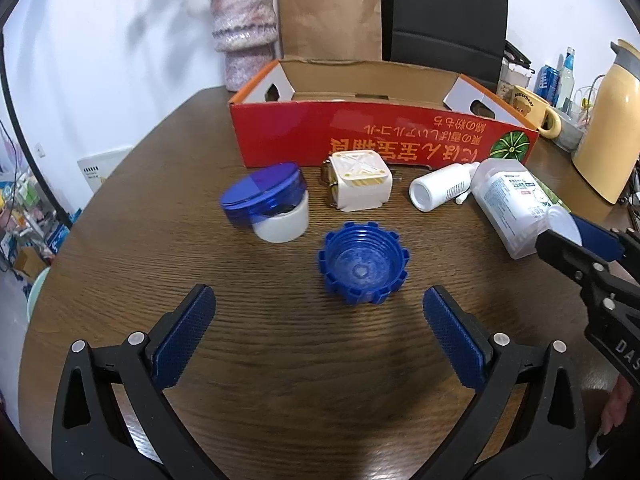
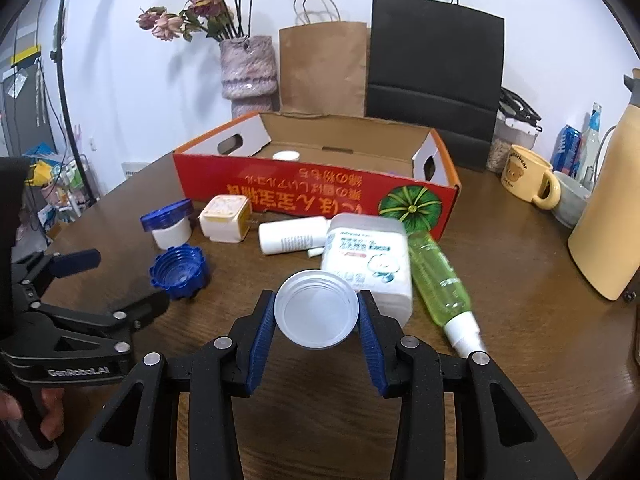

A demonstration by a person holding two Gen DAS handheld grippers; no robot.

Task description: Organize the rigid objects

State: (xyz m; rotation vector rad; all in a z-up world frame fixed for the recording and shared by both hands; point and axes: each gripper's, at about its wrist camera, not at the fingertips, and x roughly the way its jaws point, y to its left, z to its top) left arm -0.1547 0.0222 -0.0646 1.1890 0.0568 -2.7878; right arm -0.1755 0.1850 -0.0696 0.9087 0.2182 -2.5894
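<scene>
Clearly, a clear plastic cup [image 2: 316,309] is clamped between the blue pads of the right gripper [image 2: 317,322], its open mouth turned toward the camera, and it is held off the wooden table [image 2: 520,340], in front of the red cardboard box [image 2: 316,192]. The left gripper [image 1: 320,344] is seen with its jaws spread wide and nothing between them, hovering over bare tabletop on the near side of the box. A blue ridged cap [image 1: 363,268] is lying open side up just beyond those jaws. Closer to the box, a white jar [image 1: 282,222] with a blue lid [image 1: 262,196] tilted on top is placed toward the box's left end, and a cream square plug adapter [image 1: 359,186] is set beside it. Before the box's right end, a small white bottle [image 1: 442,186] and a larger white labelled container [image 1: 510,208] are laid on their sides, with a green spray bottle [image 2: 440,280] lying next to them. Inside the box, a small white round thing [image 2: 286,155] is visible.
</scene>
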